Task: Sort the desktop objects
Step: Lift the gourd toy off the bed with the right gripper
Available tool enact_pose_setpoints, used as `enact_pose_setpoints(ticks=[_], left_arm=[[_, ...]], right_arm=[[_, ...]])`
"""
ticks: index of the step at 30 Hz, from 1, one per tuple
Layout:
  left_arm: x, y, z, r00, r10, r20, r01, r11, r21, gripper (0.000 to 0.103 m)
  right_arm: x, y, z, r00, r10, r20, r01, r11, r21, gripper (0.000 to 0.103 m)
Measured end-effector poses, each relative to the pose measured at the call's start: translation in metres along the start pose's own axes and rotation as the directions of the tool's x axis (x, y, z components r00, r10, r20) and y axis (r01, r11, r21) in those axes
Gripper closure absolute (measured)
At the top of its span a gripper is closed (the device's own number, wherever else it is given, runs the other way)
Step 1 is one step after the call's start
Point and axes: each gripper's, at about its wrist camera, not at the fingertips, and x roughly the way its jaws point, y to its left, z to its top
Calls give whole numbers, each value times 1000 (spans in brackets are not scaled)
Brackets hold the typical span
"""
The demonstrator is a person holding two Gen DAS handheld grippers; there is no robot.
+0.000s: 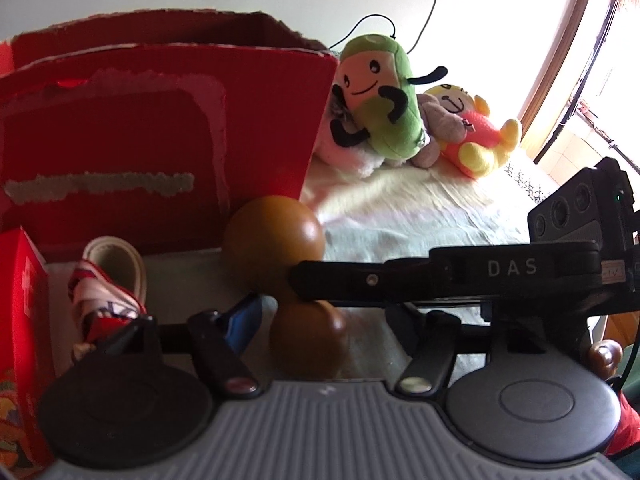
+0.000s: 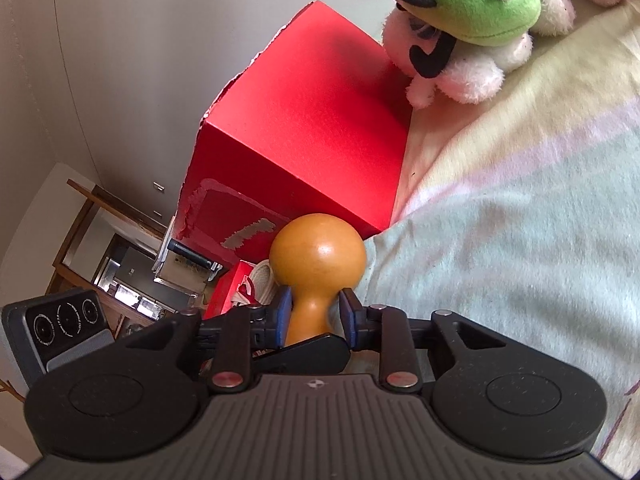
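A brown wooden gourd stands in front of the red cardboard box. In the right wrist view the gourd has its narrow waist between the blue pads of my right gripper, which is shut on it. My right gripper also crosses the left wrist view as a black bar. My left gripper sits just behind the gourd with its jaws spread wide and nothing gripped. A small red-and-white shoe lies at the left.
A green plush, a pink-and-yellow plush and a white plush lie behind the box on a pale blanket. A smaller red carton stands at the near left.
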Motion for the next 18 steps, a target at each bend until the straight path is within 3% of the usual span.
enact_pose_setpoints(ticks=[3, 6, 9, 14, 18], left_arm=[[-1, 5, 1, 1000, -23, -18, 23, 999, -23, 46], [-1, 1, 0, 999, -20, -29, 20, 1000, 18, 64], [-2, -8, -4, 1000, -1, -9, 2, 997, 76, 65], [-10, -18, -15, 999, -1, 32, -2, 994, 107, 65], [-36, -27, -25, 997, -33, 74, 22, 989, 147, 65]], right_arm=[[4, 1, 3, 1000, -3, -17, 3, 1000, -2, 75], [6, 0, 6, 999, 5, -35, -4, 1000, 24, 72], [2, -3, 6, 999, 18, -28, -16, 997, 75, 72], [-6, 7, -7, 999, -36, 33, 34, 997, 65, 72], [-18, 13, -18, 999, 8, 53, -13, 995, 99, 73]])
